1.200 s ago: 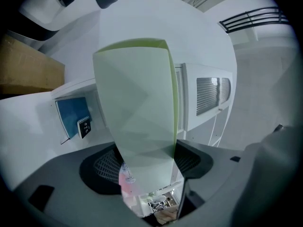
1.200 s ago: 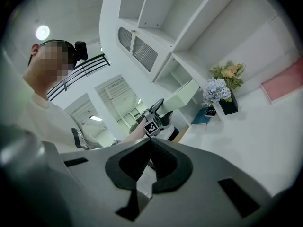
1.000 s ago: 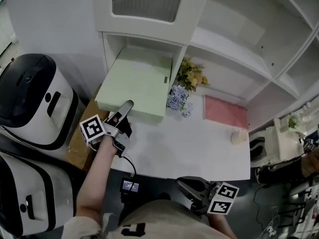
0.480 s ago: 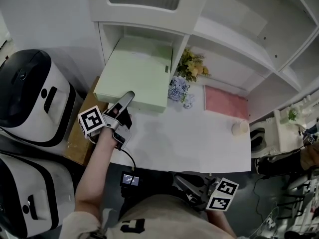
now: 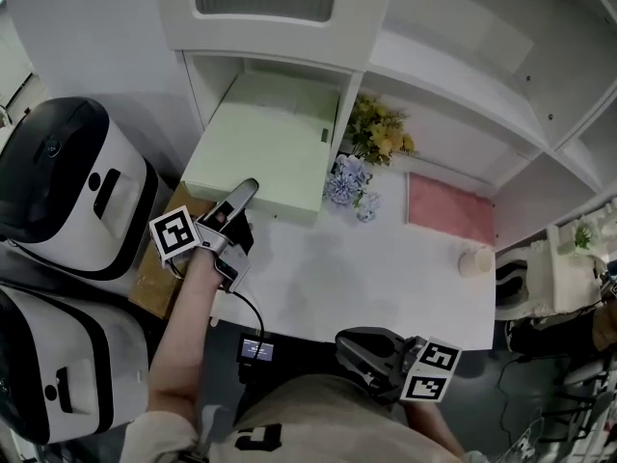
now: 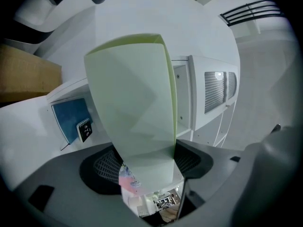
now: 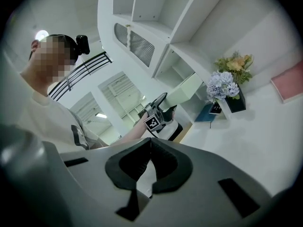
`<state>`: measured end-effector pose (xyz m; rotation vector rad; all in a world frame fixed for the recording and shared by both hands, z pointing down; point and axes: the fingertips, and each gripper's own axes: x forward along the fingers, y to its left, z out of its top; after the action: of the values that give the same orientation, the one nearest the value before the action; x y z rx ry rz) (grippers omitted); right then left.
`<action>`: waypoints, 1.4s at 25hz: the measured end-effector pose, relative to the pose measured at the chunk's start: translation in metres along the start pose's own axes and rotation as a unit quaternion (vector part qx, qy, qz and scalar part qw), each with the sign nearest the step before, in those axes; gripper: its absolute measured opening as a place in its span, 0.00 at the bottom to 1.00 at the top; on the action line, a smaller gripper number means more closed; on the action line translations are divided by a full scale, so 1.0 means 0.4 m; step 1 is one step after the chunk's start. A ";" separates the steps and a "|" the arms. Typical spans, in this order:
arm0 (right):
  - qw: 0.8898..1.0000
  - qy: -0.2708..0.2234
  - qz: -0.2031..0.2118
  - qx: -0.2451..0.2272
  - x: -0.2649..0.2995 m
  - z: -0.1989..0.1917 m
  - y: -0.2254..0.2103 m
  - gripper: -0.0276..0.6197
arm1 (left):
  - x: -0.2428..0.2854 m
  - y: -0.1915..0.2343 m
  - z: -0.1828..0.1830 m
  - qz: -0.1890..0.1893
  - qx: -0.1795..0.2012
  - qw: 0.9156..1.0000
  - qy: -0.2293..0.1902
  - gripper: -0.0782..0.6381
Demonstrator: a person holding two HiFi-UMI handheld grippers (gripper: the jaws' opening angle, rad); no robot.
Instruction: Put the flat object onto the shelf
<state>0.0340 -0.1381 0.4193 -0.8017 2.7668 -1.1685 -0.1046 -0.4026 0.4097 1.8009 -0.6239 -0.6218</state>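
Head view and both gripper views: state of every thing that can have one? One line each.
left gripper: shut on the green flat object's near edge
green flat object: held, far end inside the lower left shelf compartment, near part sticking out
right gripper: shut, nothing between its jaws
flower vase: upright on the table
pink flat item: lying flat on the table

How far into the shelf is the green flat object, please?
Partly in: the green flat object reaches inside the compartment, while the left hand-held gripper grips its near end outside it.
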 end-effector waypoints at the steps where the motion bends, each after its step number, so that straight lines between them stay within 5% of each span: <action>1: 1.000 0.003 0.005 -0.001 0.003 0.004 -0.003 0.08 | 0.001 0.001 0.003 0.003 0.002 1.000 0.000 0.57; 35: 1.000 -0.006 -0.003 0.015 0.018 0.024 -0.039 0.08 | 0.080 0.045 0.052 0.045 0.037 0.998 0.020 0.58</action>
<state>0.0369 -0.1569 0.4242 -0.8123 2.7322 -1.2000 -0.0975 -0.4434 0.4176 1.8379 -0.7053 -0.5068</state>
